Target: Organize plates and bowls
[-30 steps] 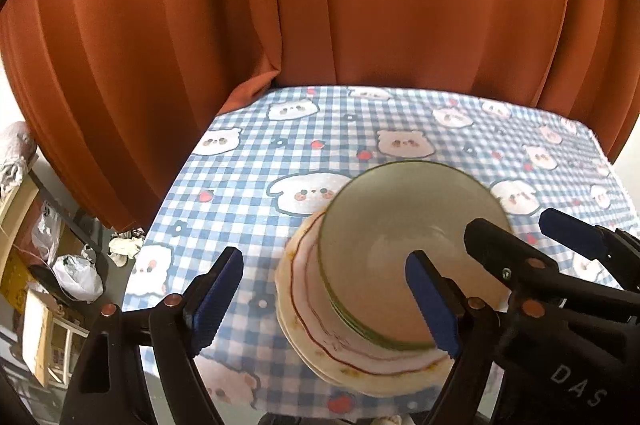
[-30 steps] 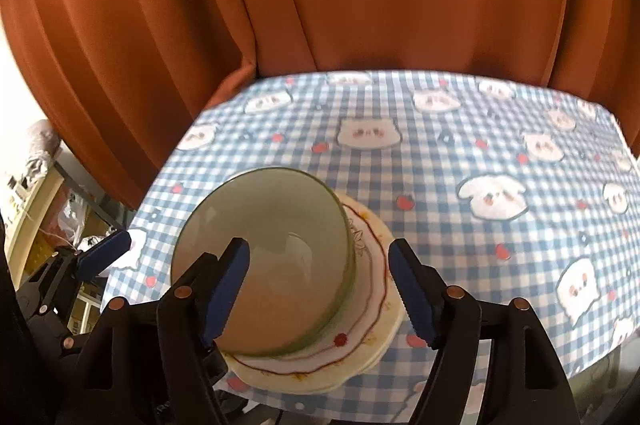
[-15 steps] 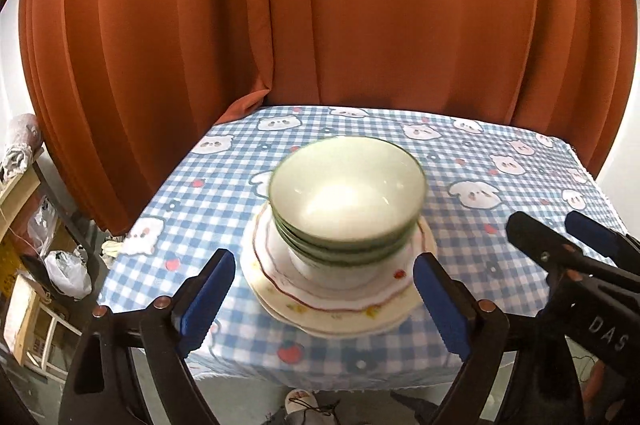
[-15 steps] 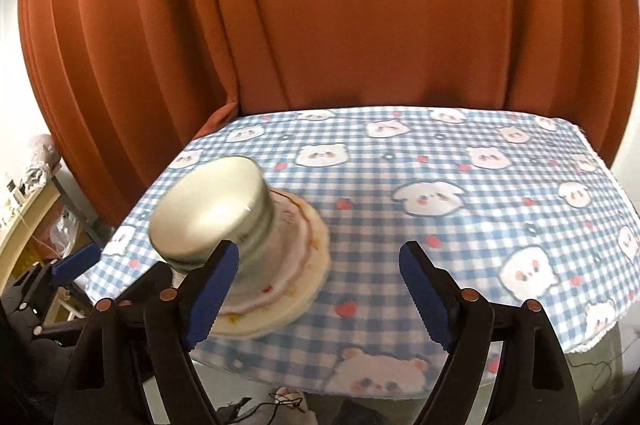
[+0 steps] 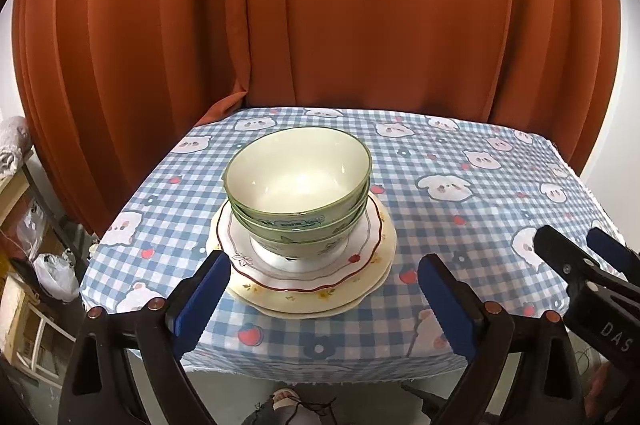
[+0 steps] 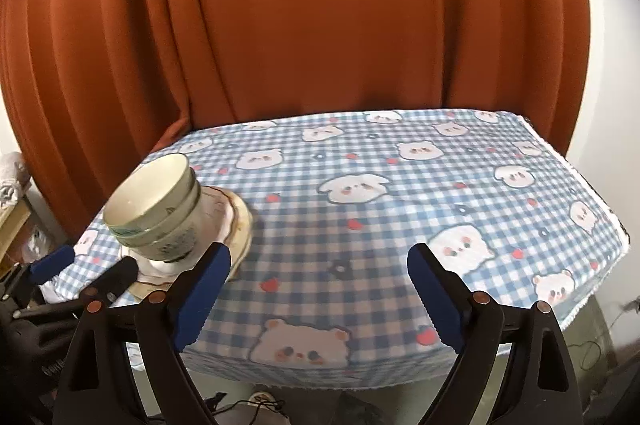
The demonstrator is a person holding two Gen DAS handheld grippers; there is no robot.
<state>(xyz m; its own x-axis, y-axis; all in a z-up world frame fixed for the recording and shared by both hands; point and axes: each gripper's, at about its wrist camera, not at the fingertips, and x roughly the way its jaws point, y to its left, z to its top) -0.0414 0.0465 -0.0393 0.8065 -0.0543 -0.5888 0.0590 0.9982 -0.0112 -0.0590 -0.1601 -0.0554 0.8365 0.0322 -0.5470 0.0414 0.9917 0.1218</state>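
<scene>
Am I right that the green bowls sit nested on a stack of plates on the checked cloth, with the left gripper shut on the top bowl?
Not quite. The left wrist view shows the left gripper back from the pile, its jaws opening with nothing between them. The rest holds: the green bowls sit nested on the plates on the checked cloth.

Both wrist cameras look from just off the worktop's [image 5: 460, 209] near edge, tilted down toward the curtain [image 5: 360, 25]; both share the stacked dishes [image 5: 298, 209].

"DAS" is printed on the right gripper [image 5: 592, 267]
</scene>
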